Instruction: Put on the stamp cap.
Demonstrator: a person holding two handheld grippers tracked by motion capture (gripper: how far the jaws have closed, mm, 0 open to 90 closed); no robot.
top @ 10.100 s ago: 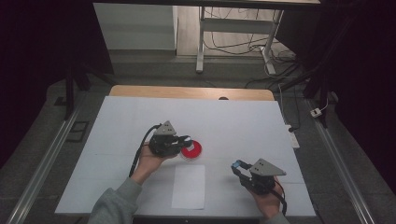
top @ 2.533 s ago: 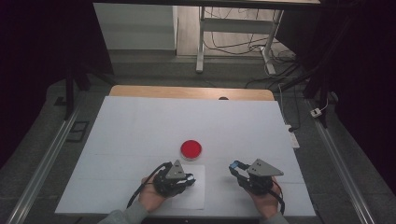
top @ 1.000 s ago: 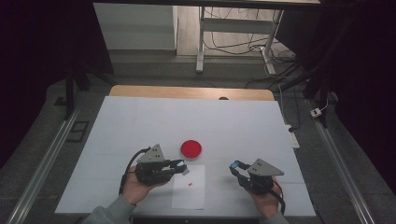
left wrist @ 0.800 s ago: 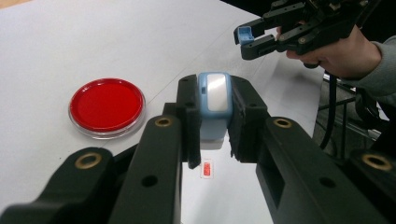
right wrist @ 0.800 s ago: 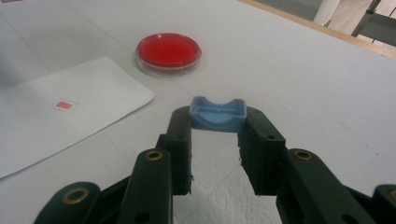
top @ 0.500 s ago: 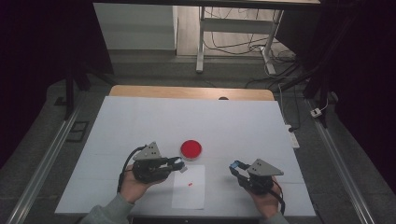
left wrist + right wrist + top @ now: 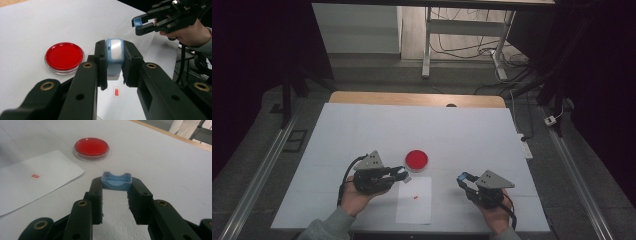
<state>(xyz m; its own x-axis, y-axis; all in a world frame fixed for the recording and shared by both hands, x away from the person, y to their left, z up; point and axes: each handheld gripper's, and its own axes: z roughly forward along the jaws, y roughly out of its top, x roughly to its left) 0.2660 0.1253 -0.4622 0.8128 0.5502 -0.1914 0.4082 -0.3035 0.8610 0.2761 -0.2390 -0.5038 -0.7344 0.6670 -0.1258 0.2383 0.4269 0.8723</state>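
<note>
The left gripper [image 7: 114,75] is pinching the stamp [image 7: 114,58] just beside the red dish [image 7: 64,57], the right gripper [image 7: 115,195] is clamping its blue cap [image 7: 116,180], and the paper [image 7: 414,199] is already showing one red mark [image 7: 415,197], so capping likely remains.

Glossy clear plastic dish [image 7: 64,57], matt white paper sheet [image 7: 30,187].

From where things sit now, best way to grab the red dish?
Take the red dish by its clear rim, from straight above, jaws straddling its full width. It lies flat on the table, low-walled and round, so any opposite rim points should work; a side approach would likely push it.
</note>
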